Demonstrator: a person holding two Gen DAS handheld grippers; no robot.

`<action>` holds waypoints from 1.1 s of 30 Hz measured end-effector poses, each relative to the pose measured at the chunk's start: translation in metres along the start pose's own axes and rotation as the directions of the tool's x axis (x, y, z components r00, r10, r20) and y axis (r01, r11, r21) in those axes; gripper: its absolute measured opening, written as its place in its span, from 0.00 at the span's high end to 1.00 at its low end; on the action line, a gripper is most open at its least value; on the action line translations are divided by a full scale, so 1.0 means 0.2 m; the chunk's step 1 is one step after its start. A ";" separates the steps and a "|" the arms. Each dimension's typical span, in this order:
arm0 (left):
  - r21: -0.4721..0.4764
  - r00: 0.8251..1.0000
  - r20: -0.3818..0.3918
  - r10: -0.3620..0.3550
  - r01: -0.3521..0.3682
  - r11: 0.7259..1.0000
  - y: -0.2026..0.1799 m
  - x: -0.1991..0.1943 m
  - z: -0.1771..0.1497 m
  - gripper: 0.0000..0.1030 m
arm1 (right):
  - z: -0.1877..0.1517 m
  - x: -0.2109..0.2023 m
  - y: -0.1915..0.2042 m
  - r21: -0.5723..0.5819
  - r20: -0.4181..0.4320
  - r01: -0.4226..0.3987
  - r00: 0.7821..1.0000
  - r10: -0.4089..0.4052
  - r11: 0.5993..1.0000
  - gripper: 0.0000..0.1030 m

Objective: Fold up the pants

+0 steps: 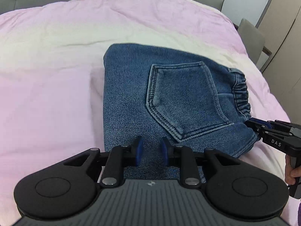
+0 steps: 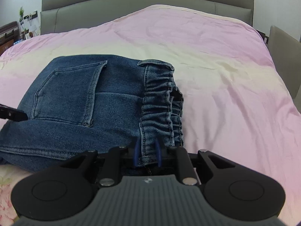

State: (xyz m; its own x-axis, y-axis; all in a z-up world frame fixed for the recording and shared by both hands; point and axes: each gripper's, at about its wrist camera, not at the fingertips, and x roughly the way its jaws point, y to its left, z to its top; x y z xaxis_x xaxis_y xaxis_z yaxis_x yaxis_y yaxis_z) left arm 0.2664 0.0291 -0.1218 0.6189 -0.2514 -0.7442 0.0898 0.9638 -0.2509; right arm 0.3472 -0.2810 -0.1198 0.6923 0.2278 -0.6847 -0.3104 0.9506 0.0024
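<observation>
Left wrist view shows our left claw (image 1: 150, 151) spread apart, its blue pads hovering over the near edge of the folded blue denim pants (image 1: 160, 98), which lie back pocket up on the pink quilted bed cover (image 1: 56, 66); we judge it rests free there because the fold needs no pinning on this side. Further right, our right claw (image 2: 146, 155) pinches the gathered elastic waistband (image 2: 160, 103) at its near end, probably to keep the bundle's layers aligned while we square it.
</observation>
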 end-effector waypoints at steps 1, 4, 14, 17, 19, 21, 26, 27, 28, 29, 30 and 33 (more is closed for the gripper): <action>0.000 1.000 0.016 0.004 -0.004 1.000 0.00 -0.03 -0.01 0.69 | 0.01 -0.03 -0.01 0.029 0.006 -0.004 1.000 0.003 1.000 0.86; -0.033 0.997 0.078 0.025 -0.022 0.999 0.02 -0.13 -0.03 0.42 | 0.02 -0.15 -0.06 0.139 0.070 -0.057 0.996 0.047 0.989 0.66; -0.307 0.995 0.053 -0.087 0.099 0.946 0.29 -0.04 0.02 0.20 | -0.17 -0.11 -0.40 0.590 0.040 -0.144 0.988 0.150 0.795 0.32; -0.356 0.992 0.016 -0.126 0.124 0.926 0.35 0.07 0.04 0.20 | -0.23 -0.03 -0.46 0.690 0.050 -0.200 0.972 0.229 0.696 0.25; -0.387 0.988 -0.004 -0.154 0.141 0.911 0.36 0.12 0.03 0.20 | -0.24 0.02 -0.48 0.715 0.053 -0.218 0.964 0.260 0.664 0.22; -0.405 0.986 0.002 -0.164 0.151 0.902 0.37 0.16 0.04 0.20 | -0.25 0.06 -0.49 0.725 0.053 -0.235 0.956 0.287 0.647 0.22; -0.379 0.983 0.026 -0.183 0.179 0.908 0.37 0.21 0.04 0.20 | -0.25 0.15 -0.52 0.740 0.047 -0.279 0.929 0.366 0.613 0.24; -0.378 0.982 0.025 -0.187 0.182 0.908 0.38 0.22 0.05 0.20 | -0.26 0.17 -0.54 0.740 0.046 -0.288 0.923 0.381 0.609 0.25; -0.370 0.982 0.025 -0.187 0.183 0.911 0.38 0.23 0.05 0.20 | -0.26 0.19 -0.55 0.737 0.044 -0.297 0.917 0.396 0.607 0.25; -0.360 0.983 0.026 -0.184 0.181 0.915 0.37 0.24 0.05 0.20 | -0.26 0.20 -0.55 0.735 0.040 -0.302 0.913 0.406 0.607 0.25; -0.349 0.984 0.025 -0.178 0.175 0.921 0.37 0.25 0.06 0.22 | -0.25 0.22 -0.55 0.732 0.037 -0.306 0.910 0.414 0.608 0.26; -0.326 0.986 0.020 -0.163 0.161 0.932 0.35 0.27 0.07 0.29 | -0.23 0.25 -0.54 0.723 0.028 -0.310 0.906 0.422 0.617 0.28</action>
State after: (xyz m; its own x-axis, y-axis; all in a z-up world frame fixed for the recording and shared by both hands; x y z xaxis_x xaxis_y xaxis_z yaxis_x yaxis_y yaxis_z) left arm 0.3169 0.0850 -0.1708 0.6115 -0.4032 -0.6808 -0.0714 0.8288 -0.5550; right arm 0.3860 -0.3821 -0.1884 0.5142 0.6136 -0.5992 0.0648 0.6689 0.7405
